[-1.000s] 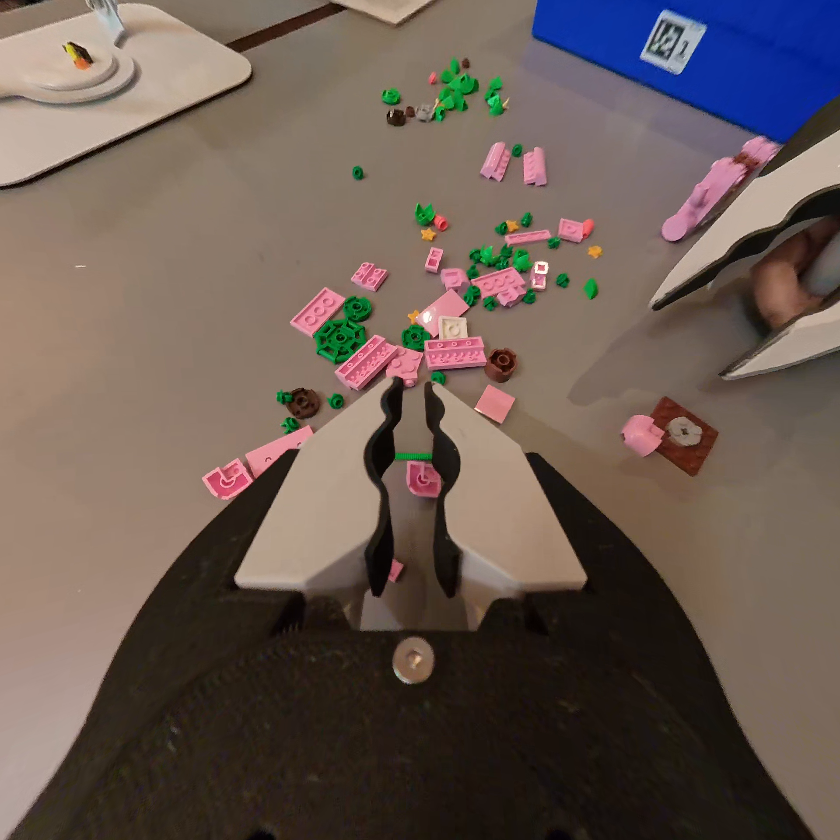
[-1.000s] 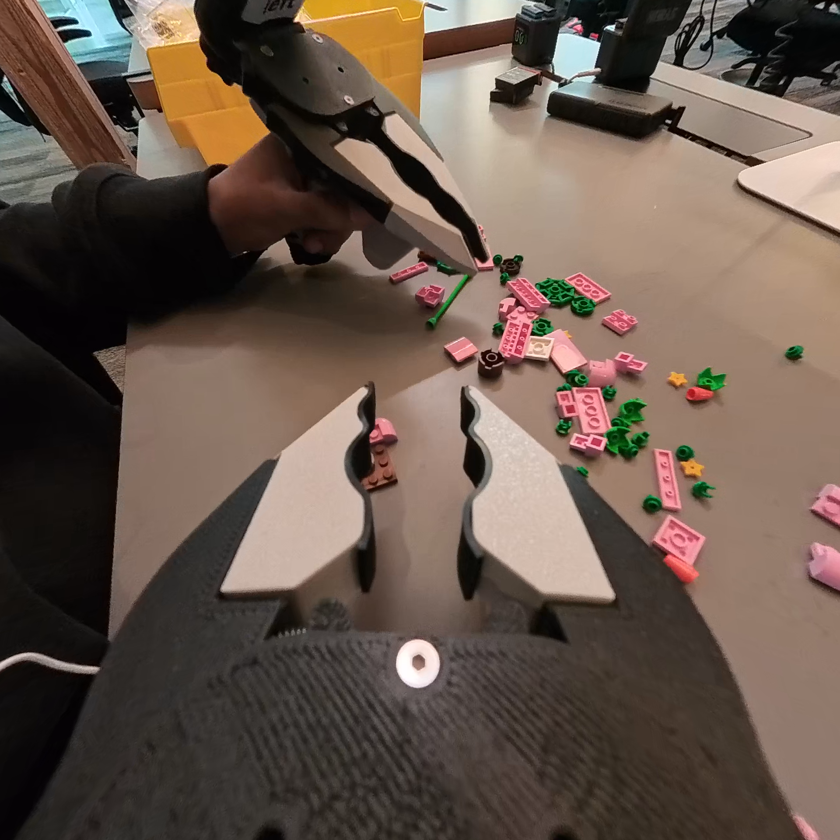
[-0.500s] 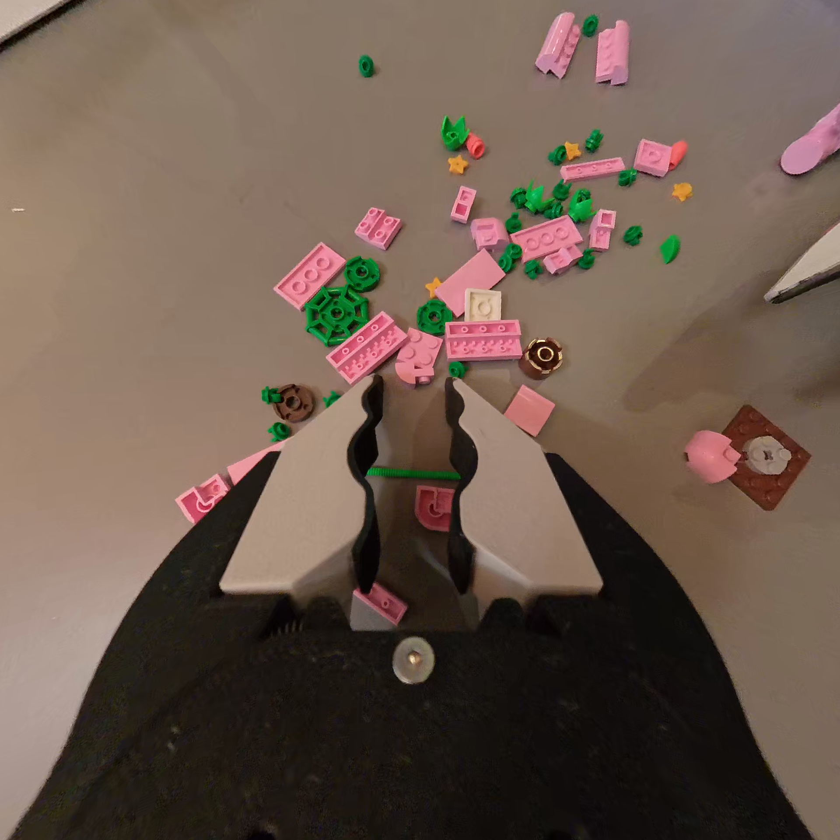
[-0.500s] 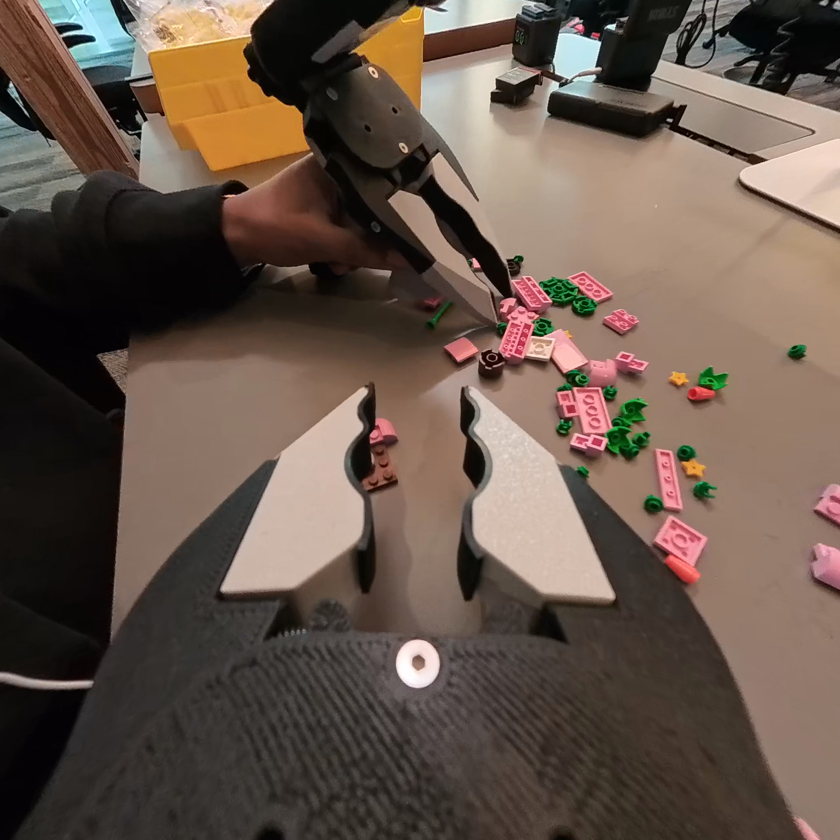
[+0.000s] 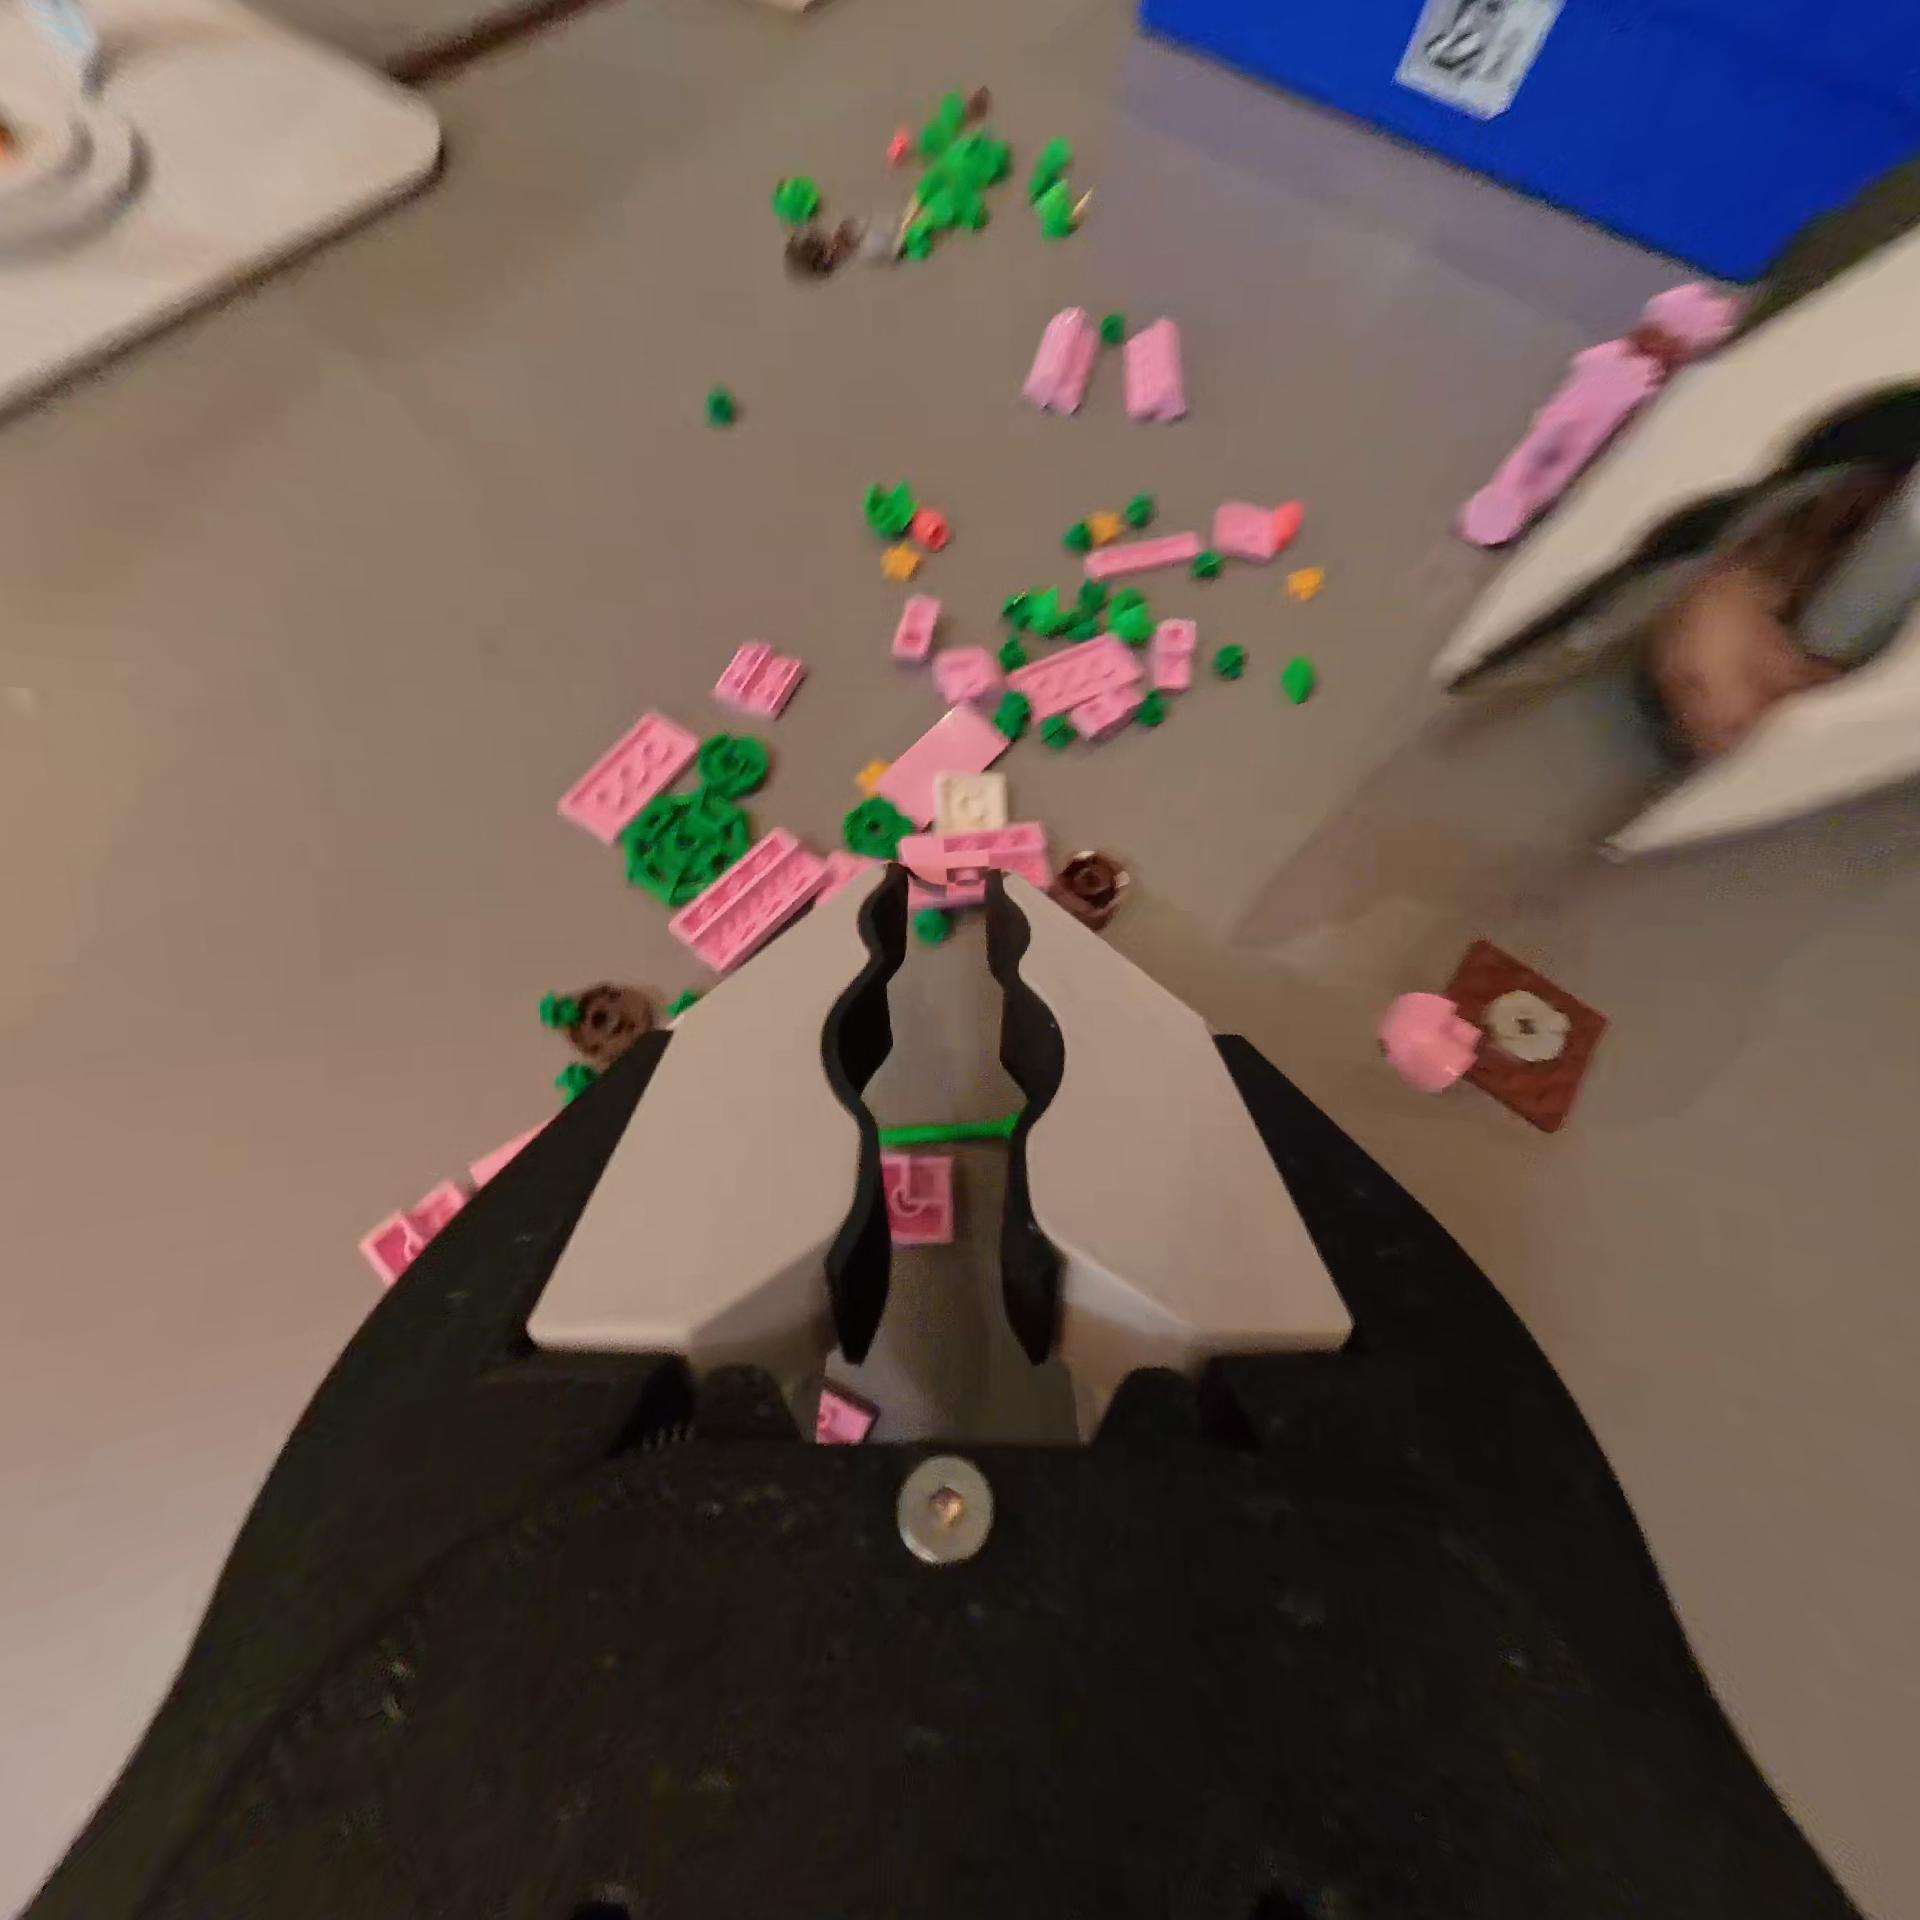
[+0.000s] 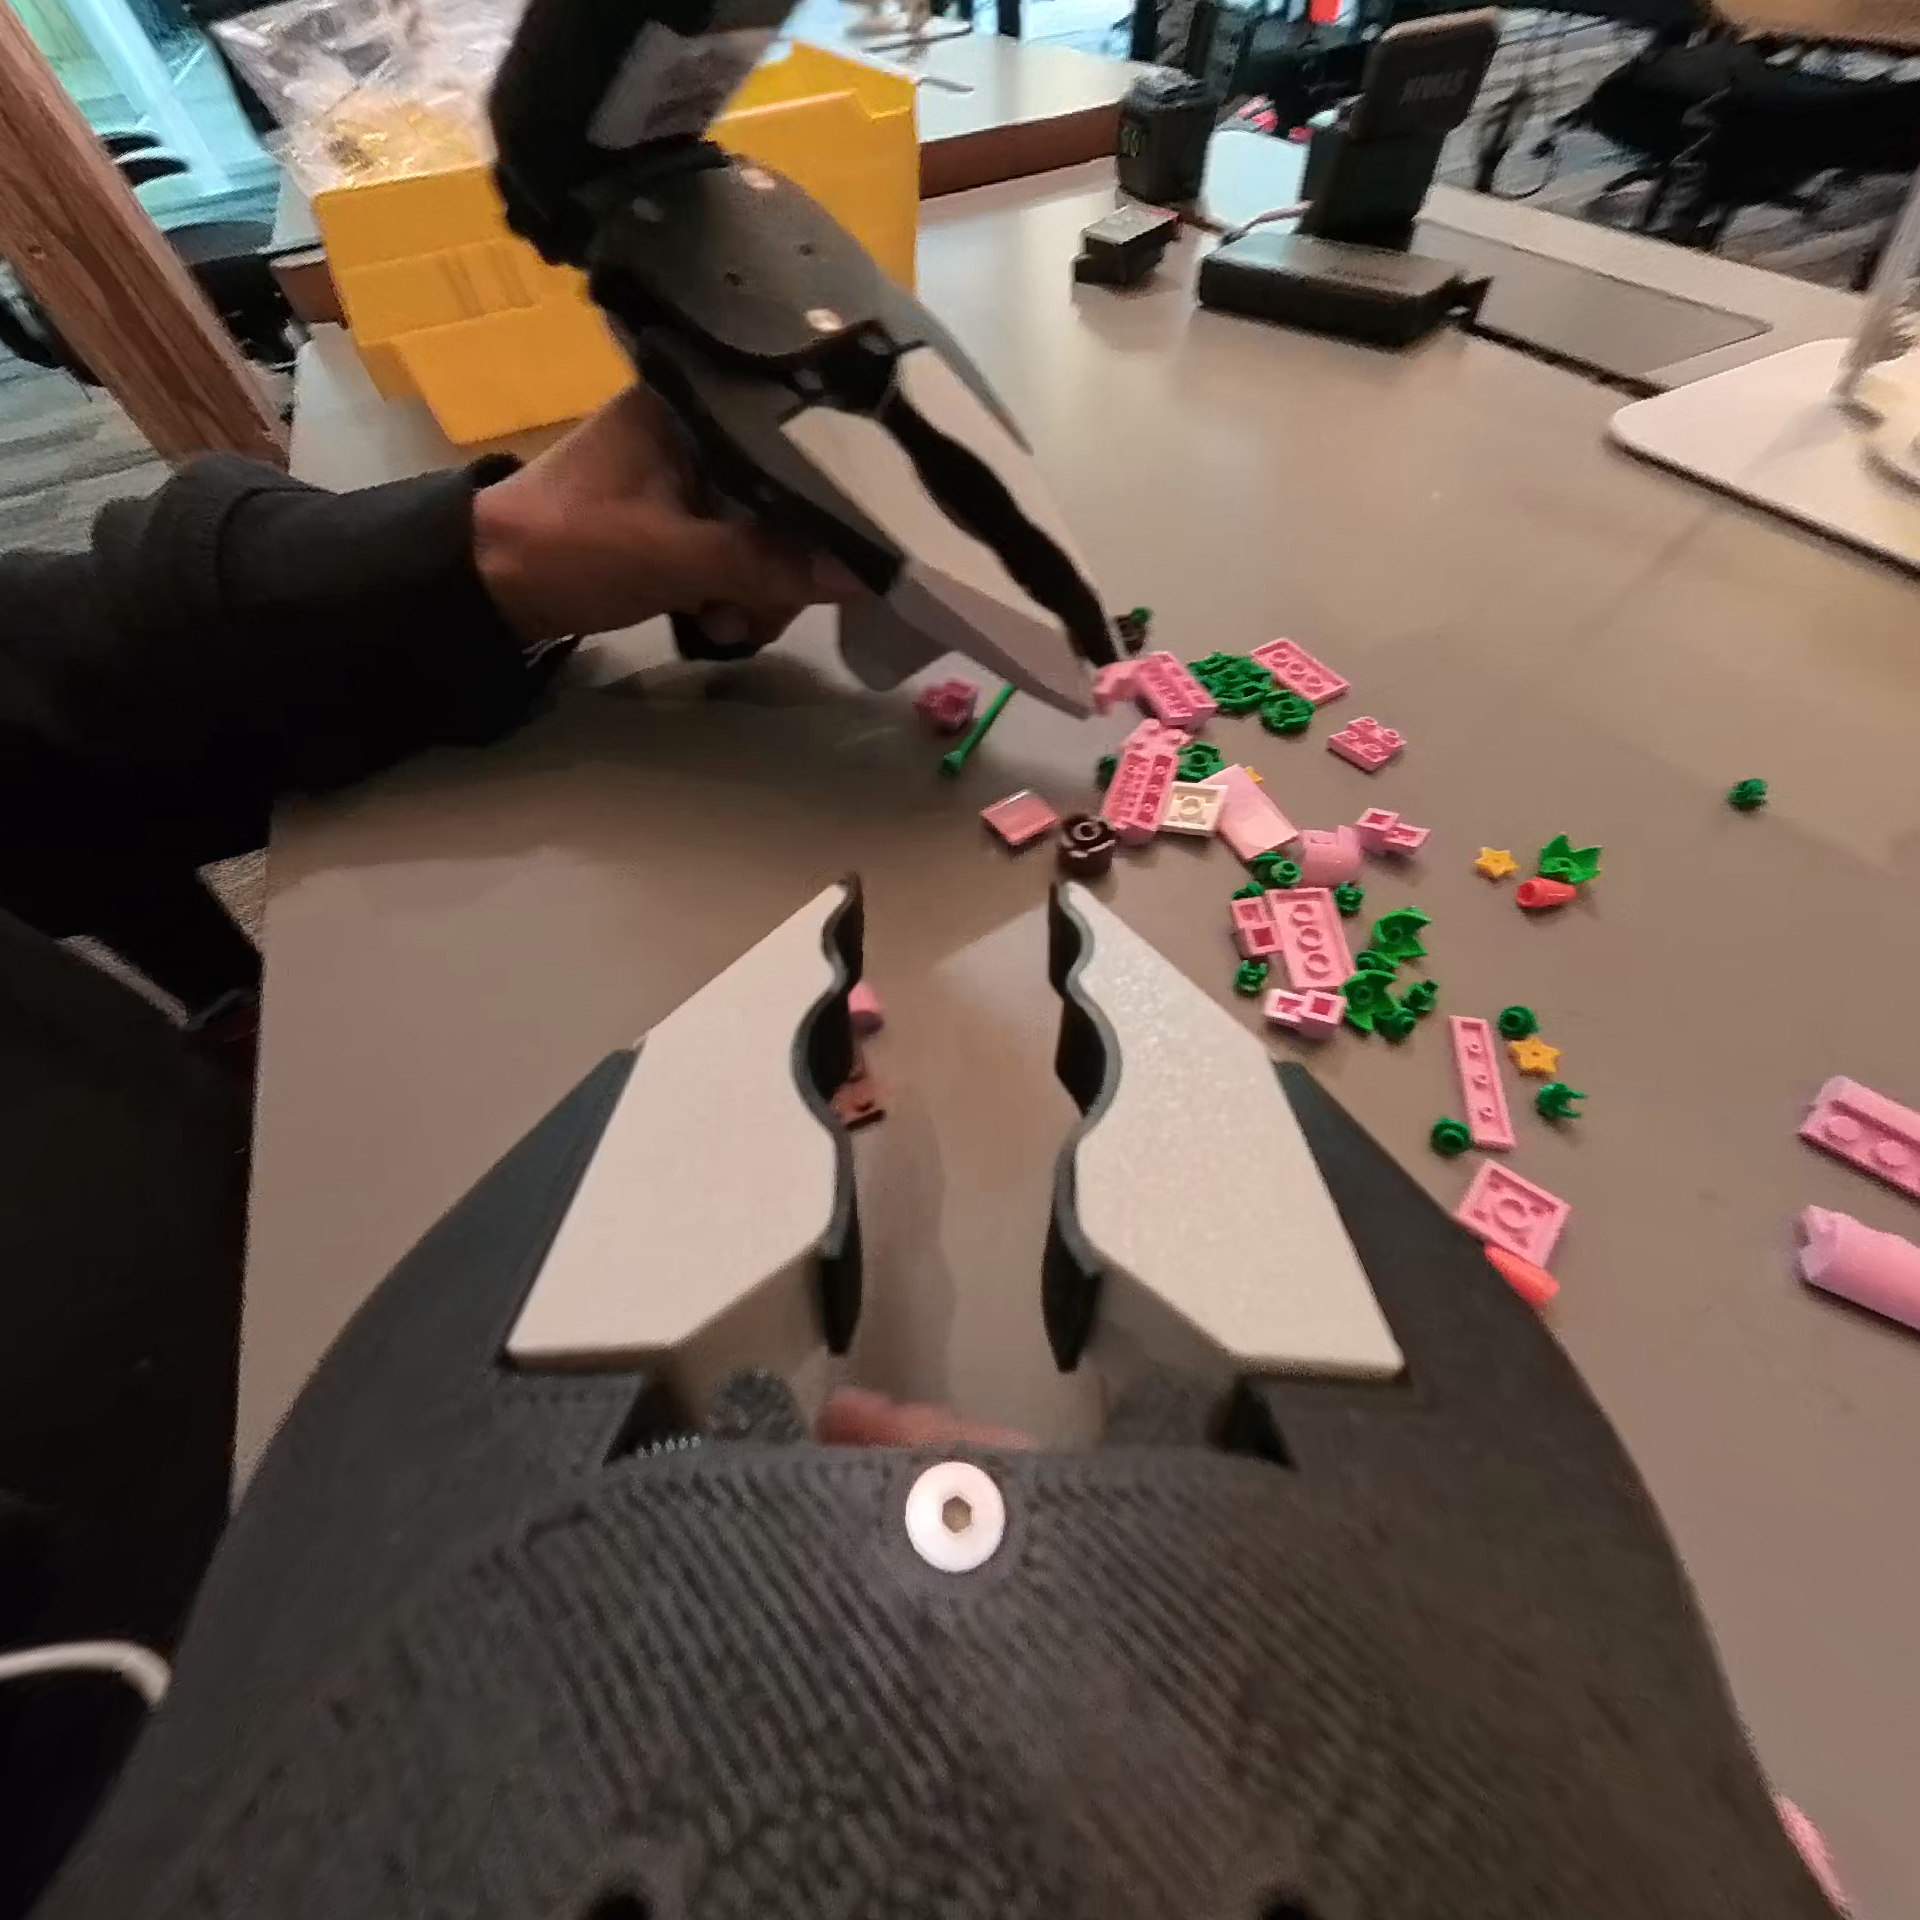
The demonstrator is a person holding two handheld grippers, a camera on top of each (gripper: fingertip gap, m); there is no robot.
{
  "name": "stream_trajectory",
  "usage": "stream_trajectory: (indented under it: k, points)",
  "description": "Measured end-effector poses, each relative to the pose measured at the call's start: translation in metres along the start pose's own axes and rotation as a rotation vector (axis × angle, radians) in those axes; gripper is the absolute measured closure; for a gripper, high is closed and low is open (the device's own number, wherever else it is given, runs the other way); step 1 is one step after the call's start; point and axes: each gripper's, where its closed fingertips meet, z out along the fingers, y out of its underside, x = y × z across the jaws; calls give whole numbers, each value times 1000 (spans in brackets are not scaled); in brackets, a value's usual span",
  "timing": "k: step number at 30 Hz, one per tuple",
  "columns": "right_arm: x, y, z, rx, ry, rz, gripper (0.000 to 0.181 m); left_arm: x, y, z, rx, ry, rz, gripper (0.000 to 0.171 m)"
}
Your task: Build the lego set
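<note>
Loose pink, green and brown lego pieces (image 5: 935, 707) lie scattered on the grey table (image 5: 312, 623). My left gripper (image 5: 943, 883) is shut on a small pink piece (image 5: 940, 857) at its tips, at the near edge of the pile; the right wrist view shows it (image 6: 1096, 681) tilted down with the piece (image 6: 1114, 681). A thin green bar (image 5: 945, 1132) and a pink curved piece (image 5: 914, 1200) lie under its fingers. My right gripper (image 6: 954, 899) is open and empty. A brown plate (image 5: 1522, 1034) with a pink rounded piece (image 5: 1423, 1039) lies below its left finger.
A blue bin (image 5: 1558, 125) stands at the far right and a white board (image 5: 208, 208) at the far left. In the right wrist view a yellow bin (image 6: 582, 291), dark devices (image 6: 1330, 281) and the person's sleeve (image 6: 260, 644) are behind the left gripper. Left tips to right tips: about 10 centimeters. My right gripper is the nearer one to the brown plate (image 5: 1522, 1034): about 6 centimeters, against 12 centimeters.
My left gripper went forward to the pile's near edge, closed on the small pink piece and tilted back up with it. The right gripper has stayed open in place.
</note>
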Motion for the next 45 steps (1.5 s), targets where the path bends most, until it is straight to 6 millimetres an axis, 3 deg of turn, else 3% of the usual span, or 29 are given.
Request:
stream_trajectory:
  k: [3,4,7,11,15,21,24,29,32,36,40,45]
  points:
    - [34,-14,-13,103,215,44,149,24,-18,-9,93,-45,230,158]
    - [36,-18,-17,138,227,74,153,32,-22,-9,110,-66,302,158]
    - [23,-27,-15,193,118,211,149,58,-29,-8,144,-73,421,158]
    - [11,-20,0,147,74,270,138,79,-31,-7,160,-58,506,158]
    - [14,-19,1,145,105,284,150,85,-30,-8,167,-76,579,158]
    - [7,-19,2,156,-1,364,158,93,-31,-10,196,-39,590,158]
    - [7,-21,1,167,-10,369,173,94,-32,-11,210,-29,581,157]
    - [4,-32,-6,233,-68,400,173,93,-37,-12,244,17,483,140]
    - [-6,-45,-11,304,-192,472,173,97,-41,-13,271,77,415,130]
    - [-18,-50,-12,326,-361,618,173,104,-51,-23,350,51,468,139]
    - [-15,-54,-18,363,-439,721,173,107,-52,-27,372,46,497,157]
    - [-14,-54,-20,373,-494,785,173,107,-57,-33,411,81,456,162]
